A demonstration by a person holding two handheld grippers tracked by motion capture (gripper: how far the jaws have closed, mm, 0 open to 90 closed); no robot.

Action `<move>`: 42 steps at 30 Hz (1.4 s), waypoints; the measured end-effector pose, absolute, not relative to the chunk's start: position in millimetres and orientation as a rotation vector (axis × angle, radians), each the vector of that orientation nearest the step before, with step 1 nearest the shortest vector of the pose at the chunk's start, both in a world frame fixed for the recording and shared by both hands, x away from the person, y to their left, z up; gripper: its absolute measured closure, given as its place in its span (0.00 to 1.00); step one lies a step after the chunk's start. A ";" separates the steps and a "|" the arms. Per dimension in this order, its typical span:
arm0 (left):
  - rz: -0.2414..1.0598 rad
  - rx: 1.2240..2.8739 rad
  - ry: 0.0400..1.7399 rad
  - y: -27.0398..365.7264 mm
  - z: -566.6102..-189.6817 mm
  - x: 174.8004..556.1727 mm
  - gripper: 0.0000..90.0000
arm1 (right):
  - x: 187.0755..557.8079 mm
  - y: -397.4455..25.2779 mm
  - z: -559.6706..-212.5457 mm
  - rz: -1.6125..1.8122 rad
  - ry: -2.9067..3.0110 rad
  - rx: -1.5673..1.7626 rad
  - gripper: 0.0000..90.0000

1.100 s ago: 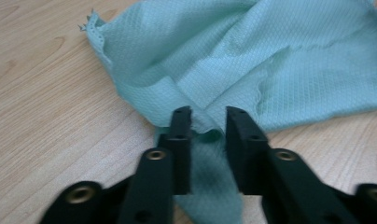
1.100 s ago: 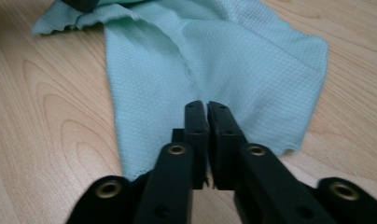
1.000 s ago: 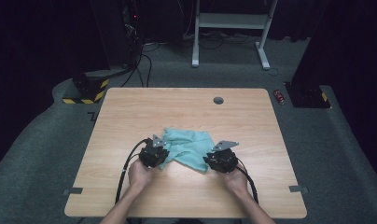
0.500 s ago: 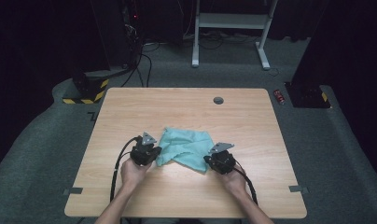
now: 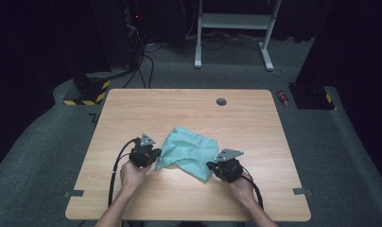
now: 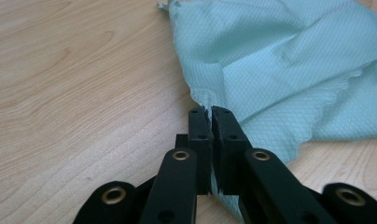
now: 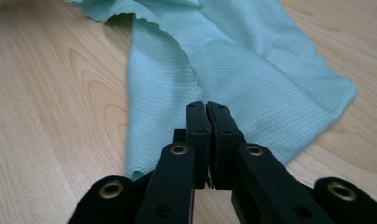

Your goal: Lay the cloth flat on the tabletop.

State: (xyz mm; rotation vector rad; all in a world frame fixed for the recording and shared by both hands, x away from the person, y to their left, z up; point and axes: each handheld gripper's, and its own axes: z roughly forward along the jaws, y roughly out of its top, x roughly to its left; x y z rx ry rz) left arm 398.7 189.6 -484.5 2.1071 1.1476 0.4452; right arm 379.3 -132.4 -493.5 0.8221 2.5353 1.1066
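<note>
From above, you are pinching the teal cloth (image 5: 189, 151) at two near corners on the table (image 5: 132, 113): left gripper (image 5: 149, 156) at its left, right gripper (image 5: 222, 168) at its right. Along the left gripper (image 6: 210, 112), jaws are clamping the cloth's edge (image 6: 270, 70), fabric spreading ahead-right. Along the right gripper (image 7: 206, 106), jaws are clenching cloth (image 7: 233, 60) extending straight ahead.

a pale teal cloth (image 5: 191, 150) with a fine diamond weave lies on a light wood-grain table (image 5: 255, 118); black jaws, brass-coloured rivets, on the left gripper (image 6: 210, 112).
</note>
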 end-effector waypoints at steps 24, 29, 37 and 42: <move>0.331 2.290 0.906 93.0 -500.2 410.6 0.78 | 411.9 -137.6 -510.7 0.876 2.472 1.019 0.96; 0.296 2.308 0.902 93.5 -502.7 412.5 0.99 | 415.2 -135.1 -509.9 0.844 2.473 0.986 1.00; 0.228 2.199 0.846 104.8 -479.1 399.5 1.00 | 434.1 -139.2 -502.2 0.821 2.421 1.030 1.00; 0.155 2.190 0.818 101.6 -475.6 389.8 1.00 | 447.1 -145.4 -494.7 0.819 2.375 1.072 1.00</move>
